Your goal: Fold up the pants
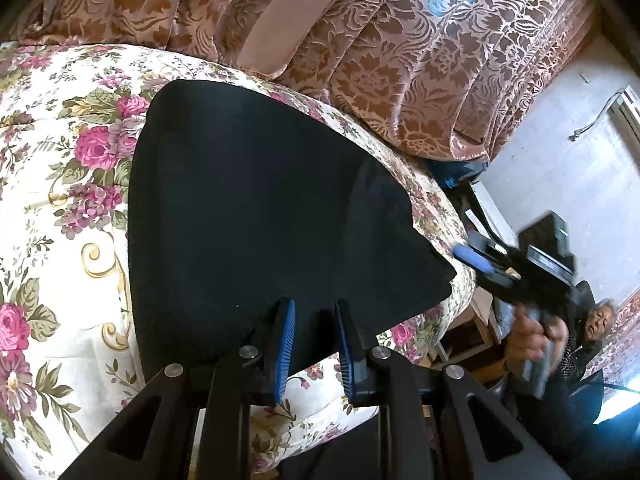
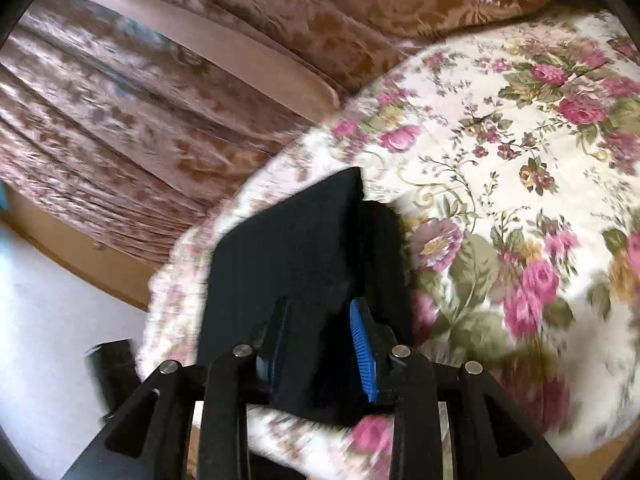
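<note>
Black pants point(image 1: 248, 200) lie folded in a broad flat shape on a floral bedspread point(image 1: 60, 184). My left gripper point(image 1: 314, 304) sits at their near edge, its blue pads closed on a fold of the black cloth. To the right, a hand point(image 1: 528, 336) holds my right gripper point(image 1: 492, 264) just off the pants' right corner. In the right wrist view the pants point(image 2: 296, 248) run up between the fingers of the right gripper point(image 2: 320, 302). Its jaws stand apart, the cloth lies loose between them, and one blue pad point(image 2: 362, 354) shows bare.
Brown patterned curtains or covers point(image 1: 380, 60) hang behind the bed. The bed edge drops to a pale floor point(image 1: 552, 176) on the right, where dark boxes point(image 1: 548, 236) stand. A person in dark clothes point(image 1: 588, 344) sits low at the right.
</note>
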A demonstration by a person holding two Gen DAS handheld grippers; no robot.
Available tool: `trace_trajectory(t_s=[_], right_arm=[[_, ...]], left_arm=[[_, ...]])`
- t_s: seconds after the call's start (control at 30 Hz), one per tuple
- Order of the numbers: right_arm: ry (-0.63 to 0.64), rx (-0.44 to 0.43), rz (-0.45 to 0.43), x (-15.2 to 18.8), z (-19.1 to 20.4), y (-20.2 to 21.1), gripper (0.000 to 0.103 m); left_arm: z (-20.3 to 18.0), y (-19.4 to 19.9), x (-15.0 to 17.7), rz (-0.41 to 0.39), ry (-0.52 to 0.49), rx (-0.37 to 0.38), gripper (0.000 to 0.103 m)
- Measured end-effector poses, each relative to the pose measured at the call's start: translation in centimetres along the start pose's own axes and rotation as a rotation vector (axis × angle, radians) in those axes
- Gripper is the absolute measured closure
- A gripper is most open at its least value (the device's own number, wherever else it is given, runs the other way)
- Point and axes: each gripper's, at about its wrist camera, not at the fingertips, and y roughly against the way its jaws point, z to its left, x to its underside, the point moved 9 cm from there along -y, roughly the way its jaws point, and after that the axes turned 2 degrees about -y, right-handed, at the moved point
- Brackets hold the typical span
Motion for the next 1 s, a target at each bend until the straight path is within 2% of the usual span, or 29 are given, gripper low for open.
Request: trace_trajectory(t_s=[0.07, 0.13, 0.23, 0.4, 0.47, 0.5, 0.53, 0.67, 0.73, 0.87, 1.0], right_arm=[[0.002, -0.051, 0.013, 1.7, 1.6, 1.5, 0.071], [-0.014, -0.078, 0.049, 3.6, 2.4, 1.7, 0.065], [-0.056, -0.07, 0.098, 6.0, 2.2, 0.1, 0.064], [-0.174, -0.023, 0.101, 5.9, 0.1, -3.1, 0.065], [-0.154, -0.014, 0.084, 5.7, 0.3, -3.5, 0.072], [-0.14, -0.002, 0.073, 5.6, 0.4, -3.6, 0.086], [-0.132, 0.003, 0.068, 5.6, 0.5, -3.5, 0.093], [-0.083, 0.018, 0.061, 5.9, 1.2, -2.7, 0.096], [-0.05, 0.031, 0.066, 6.4, 1.6, -2.1, 0.096], [-0.05, 0.118, 0.094, 7.7, -1.2, -2.2, 0.097], [-0.078, 0.116, 0.1, 8.3, -3.0, -3.5, 0.098]], left_arm=[[-0.1, -0.1, 0.0, -0.004, -0.006, -0.003, 0.083], [-0.2, 0.0, 0.0, -0.006, -0.007, -0.002, 0.083], [-0.3, 0.2, 0.0, -0.01, -0.009, -0.004, 0.083], [-1.0, 1.0, -0.3, -0.027, -0.032, -0.009, 0.081], [-1.1, 1.5, -0.5, -0.043, -0.032, -0.01, 0.081], [-1.0, 1.8, -0.6, -0.05, -0.032, -0.014, 0.081], [-1.0, 2.1, -0.7, -0.058, -0.036, -0.023, 0.081], [-0.8, 3.6, -0.8, -0.08, -0.055, -0.045, 0.081], [-0.3, 3.4, -0.4, -0.065, -0.063, -0.083, 0.081], [0.8, 1.2, 1.2, -0.001, -0.032, -0.127, 0.081], [0.2, 0.6, 1.9, -0.018, -0.082, -0.19, 0.081]])
